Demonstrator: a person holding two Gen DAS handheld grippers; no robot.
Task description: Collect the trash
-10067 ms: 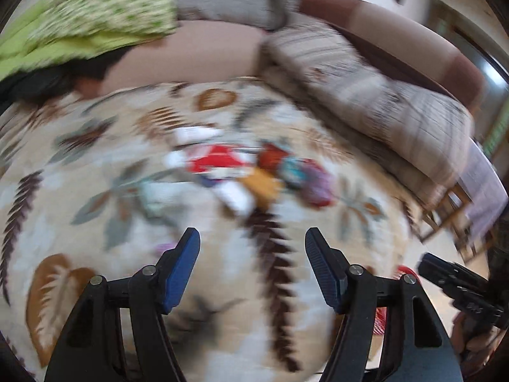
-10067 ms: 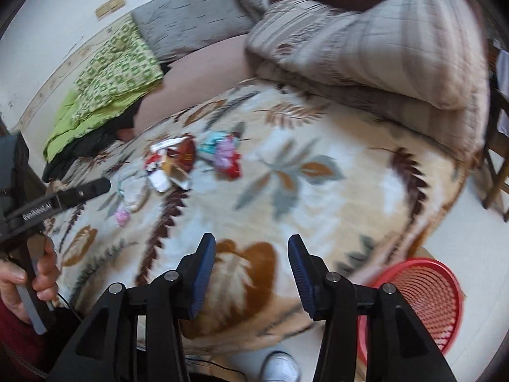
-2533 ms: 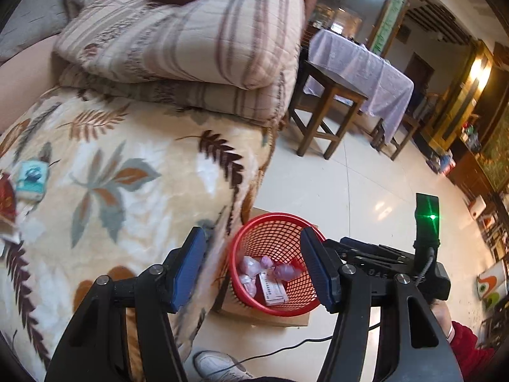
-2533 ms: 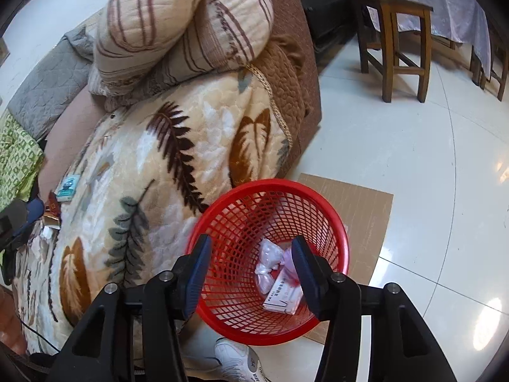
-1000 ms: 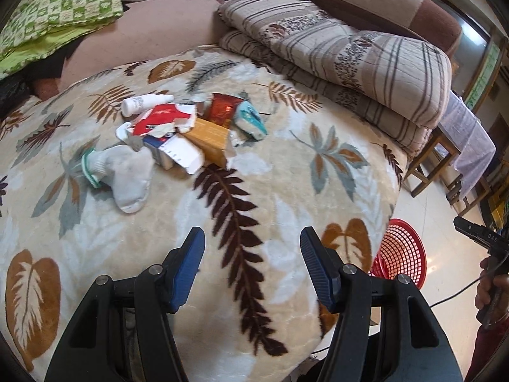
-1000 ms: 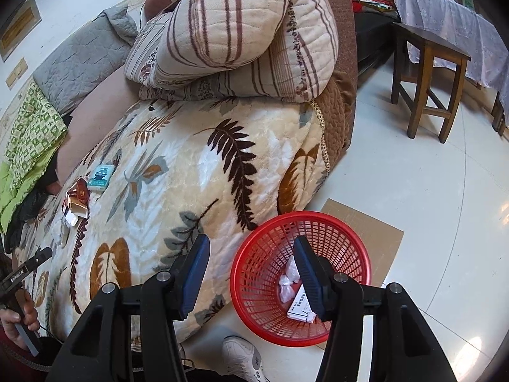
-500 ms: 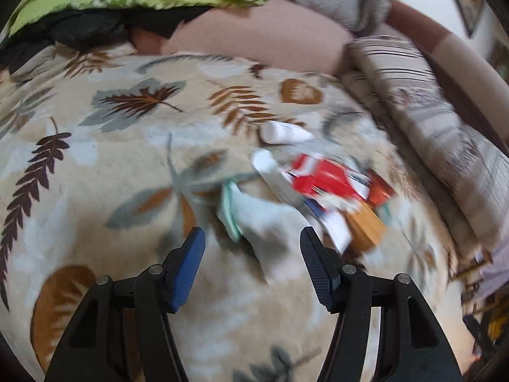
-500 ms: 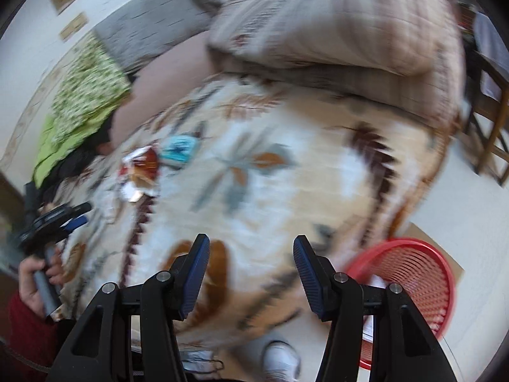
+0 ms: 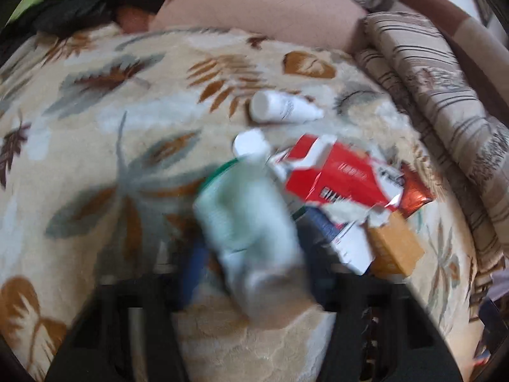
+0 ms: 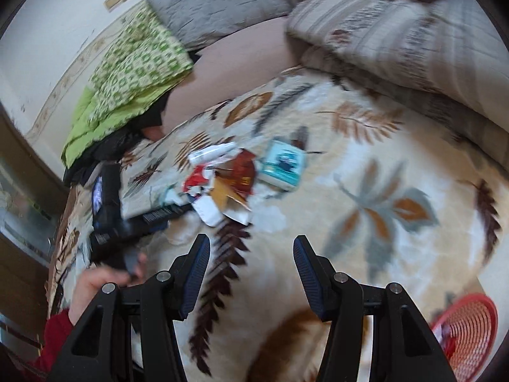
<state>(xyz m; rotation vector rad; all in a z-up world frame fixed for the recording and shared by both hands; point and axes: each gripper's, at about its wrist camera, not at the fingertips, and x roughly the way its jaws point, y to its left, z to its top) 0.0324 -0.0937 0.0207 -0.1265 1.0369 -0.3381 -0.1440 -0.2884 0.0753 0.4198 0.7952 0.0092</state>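
Note:
A pile of trash lies on the leaf-patterned blanket [image 9: 95,127]: a pale green-edged sock-like cloth [image 9: 251,232], a torn red carton [image 9: 343,175], an orange box [image 9: 394,248], a white bottle [image 9: 280,108]. My left gripper [image 9: 251,267] is open, its blurred fingers on either side of the cloth. In the right wrist view my right gripper [image 10: 251,267] is open and empty above the blanket [image 10: 366,238], nearer than the pile [image 10: 229,178] and a teal packet [image 10: 283,162]. The red basket [image 10: 467,328] is at the lower right.
Folded striped quilts [image 10: 397,38] lie along the sofa back at right. A green patterned cloth [image 10: 127,73] and a grey cushion [image 10: 216,3] lie at the far side. The left hand and its gripper body [image 10: 121,219] show at the left of the right wrist view.
My left gripper has moved down and forward onto the pile, its fingers now around the pale cloth. My right gripper has swung a little further toward the pile.

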